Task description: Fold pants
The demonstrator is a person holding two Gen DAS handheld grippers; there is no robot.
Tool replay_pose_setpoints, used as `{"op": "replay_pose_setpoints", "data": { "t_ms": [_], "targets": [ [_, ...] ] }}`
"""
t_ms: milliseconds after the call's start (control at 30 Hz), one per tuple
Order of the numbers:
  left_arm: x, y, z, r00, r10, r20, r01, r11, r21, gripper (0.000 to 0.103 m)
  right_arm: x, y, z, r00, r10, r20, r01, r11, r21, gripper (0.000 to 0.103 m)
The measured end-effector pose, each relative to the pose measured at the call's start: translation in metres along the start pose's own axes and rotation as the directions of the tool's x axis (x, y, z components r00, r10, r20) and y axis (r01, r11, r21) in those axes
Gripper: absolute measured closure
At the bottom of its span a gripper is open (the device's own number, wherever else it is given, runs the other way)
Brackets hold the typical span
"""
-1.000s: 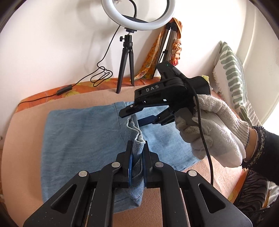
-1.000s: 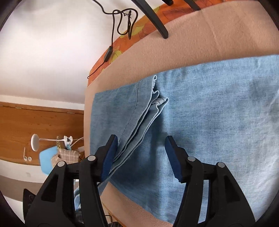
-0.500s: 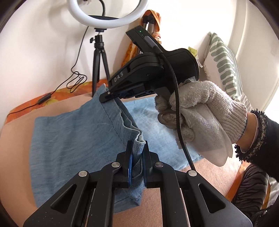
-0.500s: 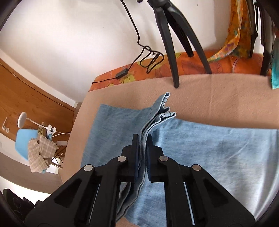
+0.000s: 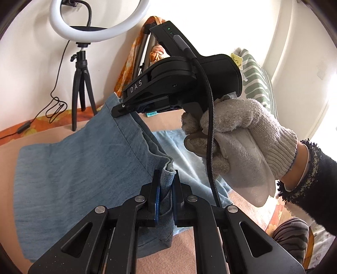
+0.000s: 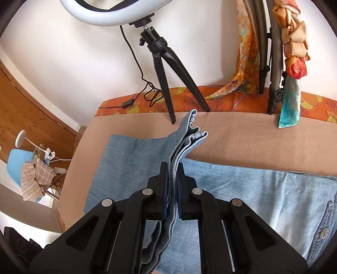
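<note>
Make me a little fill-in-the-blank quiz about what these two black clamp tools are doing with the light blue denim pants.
1. Both the left gripper and the right gripper are clamped on the light blue denim ____.
2. The white ring light stands on a black ____.
3. The hand holding the right gripper wears a knitted ____.
4. The pants lie on a peach-coloured ____.

Missing words: pants; tripod; glove; blanket

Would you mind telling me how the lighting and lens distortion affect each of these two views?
Left wrist view: the window at right is blown out white, yet the pants and right gripper stay sharp. Right wrist view: even light; fisheye bends the blanket edge into a curve; the ring light is cropped at the top.
</note>
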State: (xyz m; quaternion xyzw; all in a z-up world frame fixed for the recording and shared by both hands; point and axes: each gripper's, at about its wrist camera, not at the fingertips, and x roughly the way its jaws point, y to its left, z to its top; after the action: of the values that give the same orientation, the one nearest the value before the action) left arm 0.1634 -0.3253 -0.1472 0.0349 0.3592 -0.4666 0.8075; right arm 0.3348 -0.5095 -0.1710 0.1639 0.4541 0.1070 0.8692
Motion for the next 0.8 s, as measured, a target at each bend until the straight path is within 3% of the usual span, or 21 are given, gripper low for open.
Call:
{"op": "replay_pose_setpoints", "data": {
  "t_ms": [800],
  "targets": [
    [0.050, -0.108, 0.037, 0.988, -0.153, -0.017, 0.154, 0.982, 0.113, 0.096, -0.108, -0.101, -0.015, 0.990, -0.114, 0.078, 0.111, 0.993, 0.041, 0.095]
  ]
}}
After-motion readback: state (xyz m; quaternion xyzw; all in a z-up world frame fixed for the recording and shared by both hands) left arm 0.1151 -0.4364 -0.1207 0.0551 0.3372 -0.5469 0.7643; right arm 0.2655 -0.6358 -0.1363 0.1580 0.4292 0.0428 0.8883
